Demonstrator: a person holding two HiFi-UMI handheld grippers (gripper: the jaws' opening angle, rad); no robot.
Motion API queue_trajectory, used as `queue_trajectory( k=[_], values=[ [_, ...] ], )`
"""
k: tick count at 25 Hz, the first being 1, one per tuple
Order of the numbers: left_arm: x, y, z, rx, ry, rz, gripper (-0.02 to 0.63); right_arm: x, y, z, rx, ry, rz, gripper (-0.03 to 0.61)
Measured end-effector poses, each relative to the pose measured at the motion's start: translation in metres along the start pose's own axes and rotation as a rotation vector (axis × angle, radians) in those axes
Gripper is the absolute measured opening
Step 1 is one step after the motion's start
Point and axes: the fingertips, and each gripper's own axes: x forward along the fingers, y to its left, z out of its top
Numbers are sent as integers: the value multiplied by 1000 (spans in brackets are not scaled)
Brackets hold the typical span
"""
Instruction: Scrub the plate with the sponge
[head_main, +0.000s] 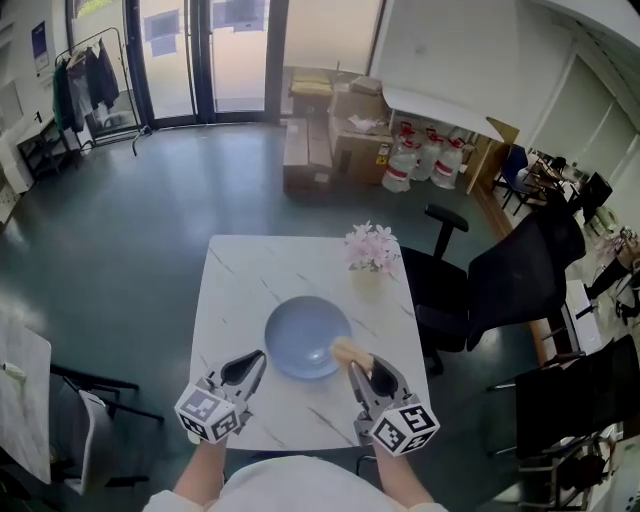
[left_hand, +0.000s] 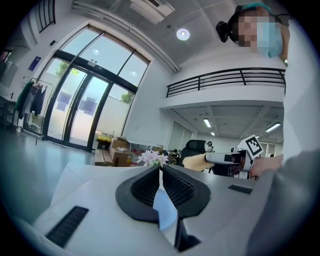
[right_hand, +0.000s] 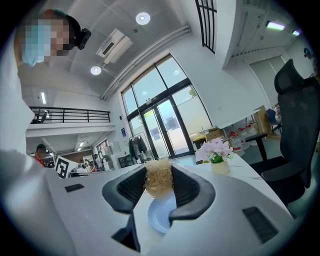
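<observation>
A white marble-patterned table (head_main: 230, 290) stands on a dark green floor. Nearest, at the plate's 8 o'clock, the left gripper (head_main: 257, 360) has its jaws pressed together with nothing between them. At 4 o'clock the right gripper (head_main: 357, 372) pinches a tan fibrous sponge (head_main: 349, 351), which sits at the rim of the blue plate (head_main: 300, 335) in the middle of the table. Pink flowers (head_main: 371, 245) stand at 1 o'clock. Cardboard boxes (head_main: 340, 130) lie well beyond.
</observation>
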Motion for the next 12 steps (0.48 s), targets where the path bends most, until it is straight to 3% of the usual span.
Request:
queue_trajectory(
  k=[12],
  values=[
    [16, 42, 1, -9, 28, -58, 43, 25, 0, -3, 16, -17, -85, 150]
  ],
)
